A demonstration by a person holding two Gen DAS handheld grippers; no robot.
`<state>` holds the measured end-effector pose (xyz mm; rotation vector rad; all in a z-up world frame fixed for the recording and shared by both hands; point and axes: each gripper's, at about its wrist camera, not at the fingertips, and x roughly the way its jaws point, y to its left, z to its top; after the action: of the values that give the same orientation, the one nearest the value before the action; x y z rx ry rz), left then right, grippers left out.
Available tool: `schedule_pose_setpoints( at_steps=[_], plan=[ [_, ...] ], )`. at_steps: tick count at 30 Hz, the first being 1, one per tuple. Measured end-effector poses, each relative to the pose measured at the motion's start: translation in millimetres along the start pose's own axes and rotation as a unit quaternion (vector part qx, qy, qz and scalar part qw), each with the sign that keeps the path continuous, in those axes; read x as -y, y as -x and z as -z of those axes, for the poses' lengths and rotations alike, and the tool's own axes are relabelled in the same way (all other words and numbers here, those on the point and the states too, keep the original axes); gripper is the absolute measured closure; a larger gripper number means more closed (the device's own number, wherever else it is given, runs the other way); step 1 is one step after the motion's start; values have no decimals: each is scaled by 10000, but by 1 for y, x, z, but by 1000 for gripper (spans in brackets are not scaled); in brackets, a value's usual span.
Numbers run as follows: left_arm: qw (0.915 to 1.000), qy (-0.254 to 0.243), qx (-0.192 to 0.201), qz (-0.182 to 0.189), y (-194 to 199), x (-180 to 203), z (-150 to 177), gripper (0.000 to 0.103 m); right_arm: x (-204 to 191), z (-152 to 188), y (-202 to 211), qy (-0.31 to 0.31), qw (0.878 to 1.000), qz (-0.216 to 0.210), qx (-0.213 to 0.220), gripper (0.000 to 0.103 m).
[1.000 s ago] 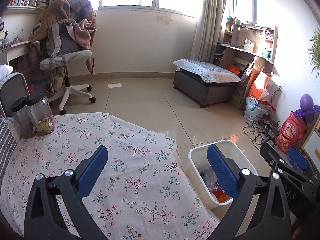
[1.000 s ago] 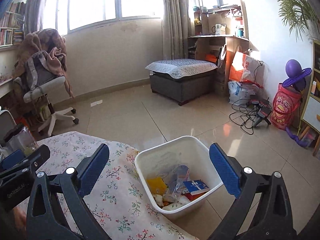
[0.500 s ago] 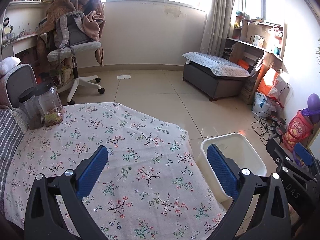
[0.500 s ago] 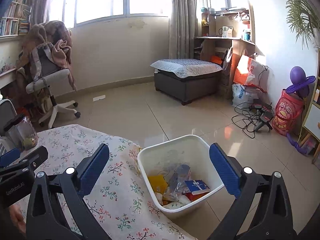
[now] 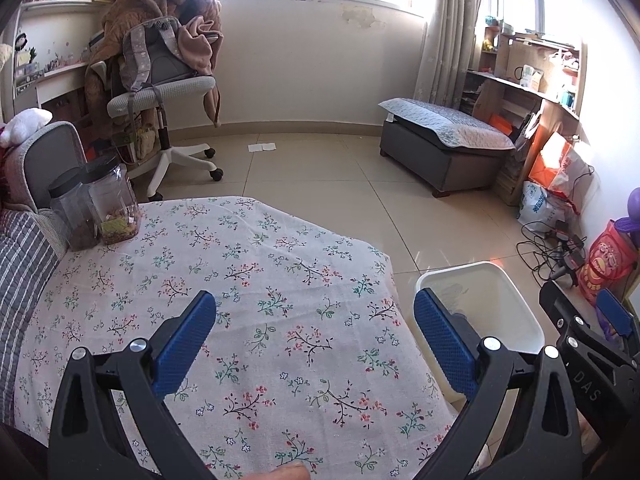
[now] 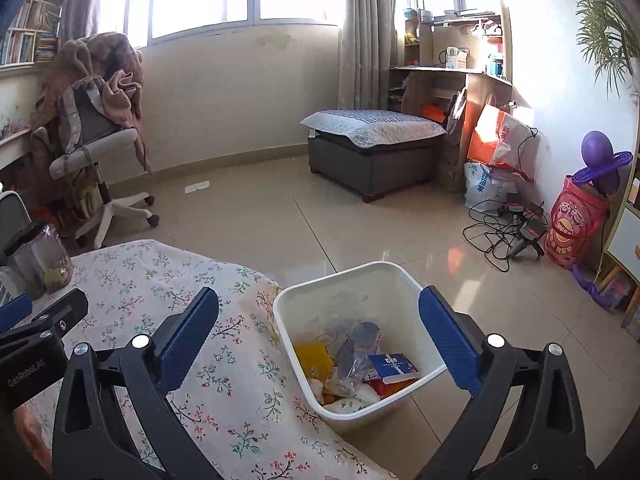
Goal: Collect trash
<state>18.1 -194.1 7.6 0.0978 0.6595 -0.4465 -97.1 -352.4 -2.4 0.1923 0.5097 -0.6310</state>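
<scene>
A white plastic bin (image 6: 392, 280) stands on the floor against the table's right edge; it holds a yellow wrapper, a clear bag, a blue box (image 6: 394, 366) and other scraps. The same bin (image 5: 508, 292) shows at the right of the left wrist view. My left gripper (image 5: 316, 340) hangs open and empty over the floral tablecloth (image 5: 240, 280). My right gripper (image 6: 320, 332) is open and empty, held above the table edge and the bin. No loose trash shows on the cloth.
Two clear jars with black lids (image 5: 112, 204) stand at the table's far left corner. On the tiled floor are a swivel chair with a backpack (image 5: 160, 92), a grey ottoman (image 5: 440, 152), cables (image 6: 500, 232), bags (image 6: 500, 140) and a scrap of white paper (image 5: 262, 147).
Both views have drawn back and up a little: more of the tablecloth shows and the bin sits lower and further right. Both grippers stay open and empty.
</scene>
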Motion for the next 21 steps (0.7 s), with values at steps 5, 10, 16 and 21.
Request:
schedule_pose_setpoints(
  at_steps=[5,10,16,21],
  plan=[
    [10000,-34,-26,-57,-2,1,1,7,0,1,-3,37,10000,0,-22,7],
    [9999,-80,-28,-115,-3,1,2,7,-2,3,-4,45,10000,2,-60,7],
    [9999,-76,-46,-134,-5,2,2,7,-3,3,-5,66,9999,5,-83,7],
    [9999,-14,-86,-131,-7,0,2,7,-4,3,-7,87,9999,-3,-119,7]
  ],
)
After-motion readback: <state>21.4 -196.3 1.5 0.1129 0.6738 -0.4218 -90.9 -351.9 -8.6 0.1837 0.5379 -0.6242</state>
